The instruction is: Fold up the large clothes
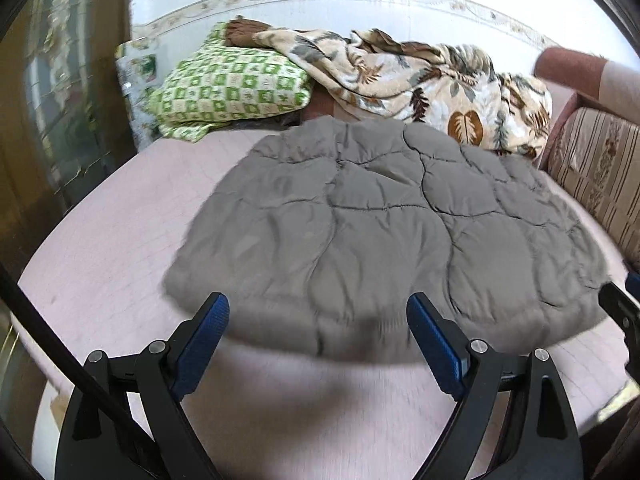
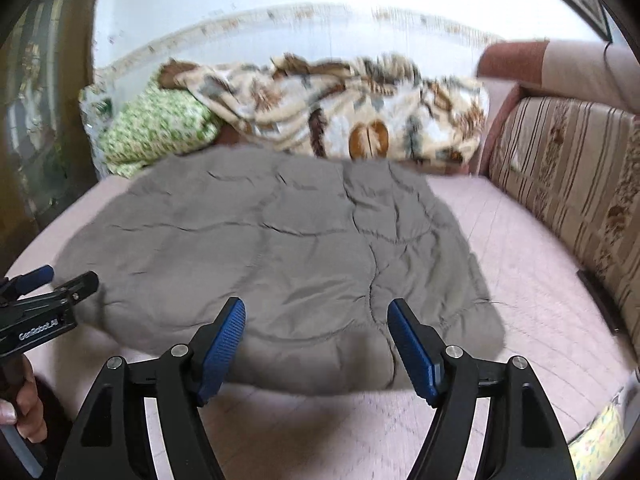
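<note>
Grey and puffy, the quilted coat (image 1: 384, 220) (image 2: 272, 256) lies flat on the pink bed cover (image 1: 100, 248) (image 2: 520, 260). Wavy stitch lines run all over it. It looks folded into a wide, rounded block.

The left claw (image 1: 318, 316) sits at the near edge of the coat. Its two blue pads (image 1: 434, 344) are spread wide apart, and they hold nothing. Whether the tips touch the cloth is hard to tell, because that edge is blurry.

The right claw (image 2: 316, 320) is also at the near edge of the coat, further toward the striped sofa back (image 2: 572, 176) (image 1: 600, 168). Its blue pads (image 2: 222, 344) are wide apart too, with only grey cloth showing between them. It grips nothing.

Behind the coat, by the wall, lies a bunched blanket with brown leaves (image 1: 420, 84) (image 2: 340, 116). Next to that blanket is a green and white checked pillow (image 1: 228, 88) (image 2: 156, 132).

In the right wrist view the left claw (image 2: 60, 284) pokes in from the side of the coat, and only part of it shows. A bit of the person's hand (image 2: 24, 404) is cut off at the picture edge. Much of that view is smeared.
</note>
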The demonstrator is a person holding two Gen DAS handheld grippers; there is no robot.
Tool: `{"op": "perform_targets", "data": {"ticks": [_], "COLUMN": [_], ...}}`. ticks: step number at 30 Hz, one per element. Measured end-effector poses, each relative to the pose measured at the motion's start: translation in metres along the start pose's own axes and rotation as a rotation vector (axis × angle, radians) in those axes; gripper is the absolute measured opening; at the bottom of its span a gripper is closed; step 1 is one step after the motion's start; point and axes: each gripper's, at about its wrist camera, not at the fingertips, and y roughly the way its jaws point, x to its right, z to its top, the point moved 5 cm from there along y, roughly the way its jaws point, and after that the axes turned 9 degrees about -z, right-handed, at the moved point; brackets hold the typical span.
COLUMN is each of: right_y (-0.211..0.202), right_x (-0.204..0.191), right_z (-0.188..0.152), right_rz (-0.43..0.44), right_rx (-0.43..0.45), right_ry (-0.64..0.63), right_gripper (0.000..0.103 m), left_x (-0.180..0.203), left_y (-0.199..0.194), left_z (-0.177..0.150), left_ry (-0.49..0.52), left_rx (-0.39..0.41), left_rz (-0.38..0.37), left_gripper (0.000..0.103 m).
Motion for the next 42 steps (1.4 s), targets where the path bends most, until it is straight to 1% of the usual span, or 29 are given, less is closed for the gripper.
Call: {"op": "perform_targets", "data": {"ticks": [2,3,4,5,6,7,9,11,14,17,21,24,27,28,30,42], "right_y": [-0.032,-0.056,-0.074,-0.090,-0.107,-0.115,-0.125,-0.125,-0.120,-0.114,-0.112,-0.111,-0.109,-0.108,-0.104,-0.096], "right_x": [-0.007,-0.012,-0.018,-0.026,-0.035,-0.040,-0.045,-0.040,-0.034,-0.034,-0.040,-0.043,-0.044,-0.044,-0.046,-0.053], "right_z": [-0.005,-0.010,-0.014,-0.018,-0.022,-0.023,-0.018,-0.013,-0.014,-0.017,-0.022,-0.024,-0.025,-0.026,-0.028,-0.032], "right_rz": [0.031,0.059,0.082,0.105,0.135,0.145,0.145,0.137,0.132,0.131,0.128,0.129,0.131,0.129,0.131,0.125], "right_rx": [0.035,0.054,0.071,0.086,0.108,0.121,0.146,0.152,0.137,0.115,0.111,0.113,0.110,0.106,0.092,0.059], "right_ry": [0.026,0.051,0.060,0.055,0.028,0.008,-0.015,0.010,0.049,0.049,0.021,0.002,-0.003,-0.005,-0.006,-0.031], "right_gripper": [0.083,0.085,0.089,0.091,0.091,0.091,0.091,0.092,0.092,0.092,0.092,0.092,0.092,0.092,0.092,0.092], "left_x": [0.002,0.004,0.007,0.010,0.013,0.015,0.017,0.016,0.013,0.012,0.018,0.022,0.019,0.018,0.016,0.003], "left_y": [-0.030,-0.042,-0.057,-0.064,-0.071,-0.075,-0.077,-0.077,-0.075,-0.071,-0.064,-0.061,-0.056,-0.054,-0.051,-0.043], "left_z": [-0.008,-0.012,-0.017,-0.020,-0.023,-0.024,-0.024,-0.023,-0.025,-0.027,-0.028,-0.031,-0.033,-0.034,-0.035,-0.039], "left_ry": [0.000,0.000,0.010,0.026,0.048,0.067,0.091,0.102,0.091,0.104,0.149,0.186,0.175,0.174,0.159,0.122], "left_rx": [0.006,0.014,0.030,0.039,0.043,0.039,0.029,0.042,0.034,0.024,0.002,-0.009,-0.023,-0.039,-0.047,-0.066], "left_rz": [0.003,-0.002,-0.017,-0.027,-0.022,0.001,0.019,0.040,0.045,0.078,0.117,0.093,0.092,0.079,0.059,0.090], "left_gripper": [0.095,0.097,0.099,0.102,0.102,0.102,0.102,0.102,0.102,0.102,0.102,0.102,0.102,0.102,0.102,0.102]}}
